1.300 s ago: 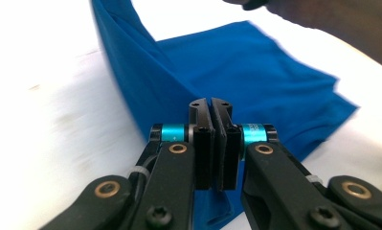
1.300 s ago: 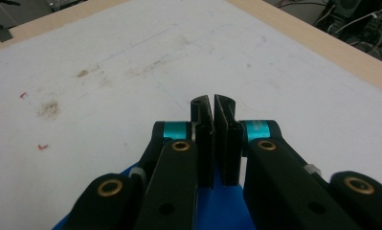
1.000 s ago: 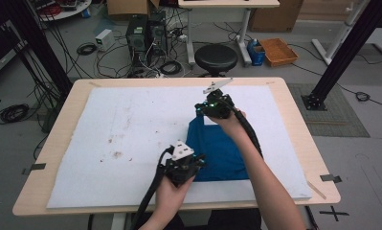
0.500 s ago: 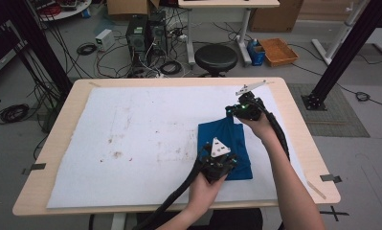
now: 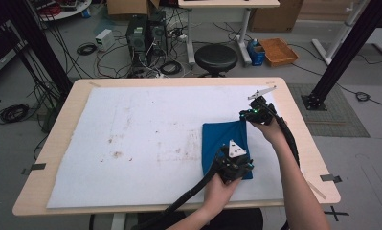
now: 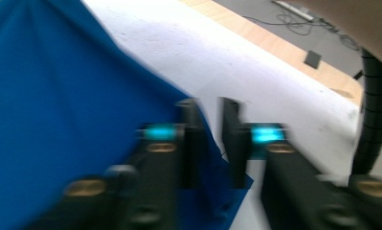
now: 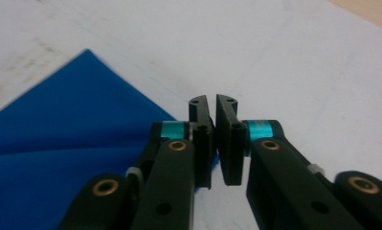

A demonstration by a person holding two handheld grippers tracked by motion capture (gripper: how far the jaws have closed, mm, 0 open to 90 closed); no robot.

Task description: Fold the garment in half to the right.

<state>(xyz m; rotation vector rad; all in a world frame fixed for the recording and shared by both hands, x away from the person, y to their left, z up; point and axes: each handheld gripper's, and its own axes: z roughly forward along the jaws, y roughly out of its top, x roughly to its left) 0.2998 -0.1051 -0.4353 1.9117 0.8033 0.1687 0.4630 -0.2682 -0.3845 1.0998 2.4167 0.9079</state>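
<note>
With the blue cloth (image 5: 225, 143) folded at the bench's (image 5: 78, 98) right, my right gripper (image 7: 213, 111) pinches its far corner, left gripper (image 6: 210, 139) its near edge (jaws slightly parted, grasp uncertain); I'd keep both corners level.

Left tool (image 5: 232, 165) slightly parted, right tool (image 5: 256, 111) closed

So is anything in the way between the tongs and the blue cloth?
Nothing visible. The left tongs sit at the near right corner of the blue cloth, and the right tongs are at its far right corner, with only the white table cover around.
</note>
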